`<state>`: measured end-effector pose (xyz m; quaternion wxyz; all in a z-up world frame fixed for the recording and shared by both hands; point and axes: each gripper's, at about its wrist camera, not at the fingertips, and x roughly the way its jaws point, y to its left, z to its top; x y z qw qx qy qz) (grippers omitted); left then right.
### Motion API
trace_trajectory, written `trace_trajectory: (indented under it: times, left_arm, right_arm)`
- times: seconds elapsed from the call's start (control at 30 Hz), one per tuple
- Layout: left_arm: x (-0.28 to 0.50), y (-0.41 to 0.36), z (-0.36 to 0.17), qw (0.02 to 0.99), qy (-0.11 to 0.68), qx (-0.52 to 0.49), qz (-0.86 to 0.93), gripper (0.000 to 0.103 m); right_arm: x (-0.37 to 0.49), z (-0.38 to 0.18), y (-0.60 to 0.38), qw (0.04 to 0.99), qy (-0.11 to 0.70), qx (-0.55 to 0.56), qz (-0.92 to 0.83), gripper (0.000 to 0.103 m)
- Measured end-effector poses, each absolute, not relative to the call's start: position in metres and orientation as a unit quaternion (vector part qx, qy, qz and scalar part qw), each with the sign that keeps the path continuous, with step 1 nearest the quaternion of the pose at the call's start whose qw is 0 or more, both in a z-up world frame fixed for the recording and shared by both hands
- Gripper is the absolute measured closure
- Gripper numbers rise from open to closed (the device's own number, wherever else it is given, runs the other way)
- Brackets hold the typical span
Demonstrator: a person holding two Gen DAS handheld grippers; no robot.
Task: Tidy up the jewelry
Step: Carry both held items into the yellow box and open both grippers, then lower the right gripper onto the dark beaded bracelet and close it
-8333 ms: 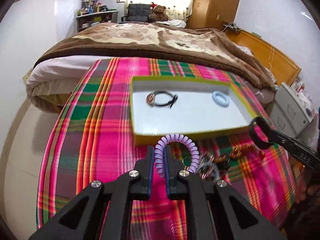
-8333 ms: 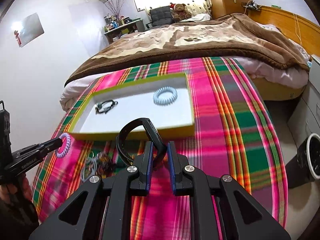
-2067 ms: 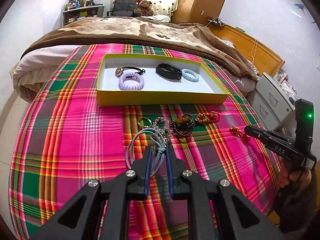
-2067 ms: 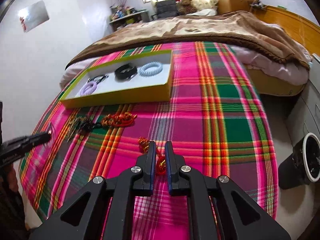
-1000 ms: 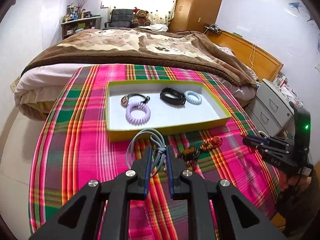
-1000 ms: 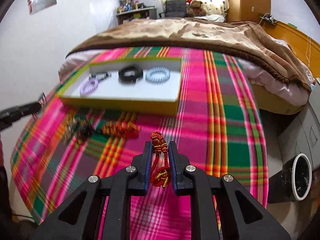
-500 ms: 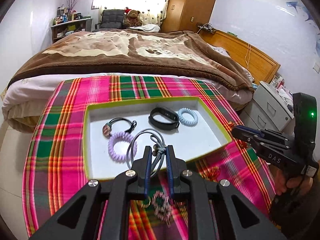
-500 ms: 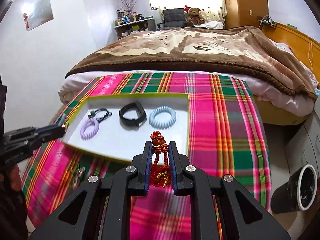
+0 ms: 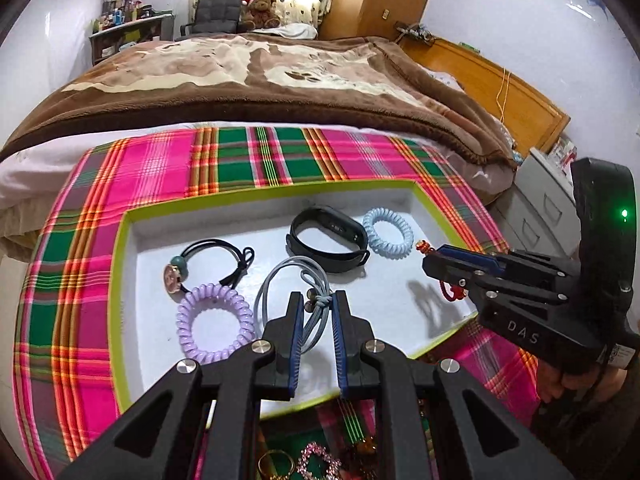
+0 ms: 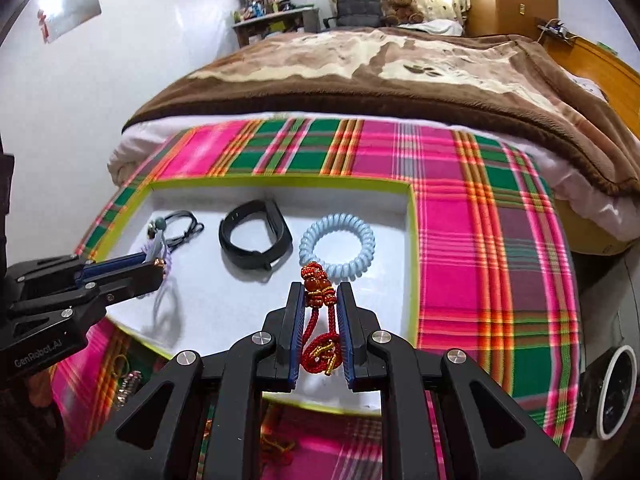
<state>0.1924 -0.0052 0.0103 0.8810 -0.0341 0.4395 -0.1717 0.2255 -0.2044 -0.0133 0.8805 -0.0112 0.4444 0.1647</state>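
Note:
My left gripper [image 9: 316, 300] is shut on a grey-blue cord hair tie [image 9: 280, 280] and holds it over the white tray [image 9: 120, 264] with a yellow-green rim. My right gripper [image 10: 319, 292] is shut on a red knotted cord charm [image 10: 318, 280] above the tray's right part. In the tray lie a black hair tie with a round charm [image 9: 200, 264], a purple coil tie [image 9: 216, 322], a black wristband [image 9: 328, 238] and a light blue coil tie [image 9: 388, 232]. The right gripper also shows in the left wrist view [image 9: 434, 258], and the left gripper in the right wrist view [image 10: 154, 264].
The tray sits on a pink and green plaid cloth [image 9: 256, 156]. Several loose bracelets and rings [image 9: 316, 460] lie on the cloth in front of the tray. A bed with a brown blanket [image 9: 256, 76] is behind. A grey drawer unit [image 9: 540, 200] stands at right.
Both grippers have moved forward and lower over the tray with their pieces still held. The tray now fills more of both views.

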Motion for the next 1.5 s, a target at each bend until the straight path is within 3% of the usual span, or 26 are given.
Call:
trace_trajectory:
  times: [0.9,1.27,1.4,1.5]
  left_arm:
    - [0.208,-0.014,-0.015,0.862,0.479,-0.037,-0.164,0.087]
    - [0.208,-0.013,-0.013,0.859,0.481,-0.043,-0.169,0.068]
    - [0.201,-0.012,-0.009,0.865,0.474,-0.035,-0.163,0.066]
    - [0.195,-0.01,-0.002,0.869,0.465,-0.039,-0.165,0.066]
  right_arm:
    - [0.24,-0.03,-0.195,0.878,0.455,-0.052,0.138,0.086]
    - [0.235,-0.027,-0.194,0.882,0.448,-0.046,0.137,0.085]
    - [0.23,-0.022,-0.195,0.884,0.443,-0.04,0.144,0.071]
    - [0.224,-0.018,-0.195,0.887,0.438,-0.039,0.145,0.07]
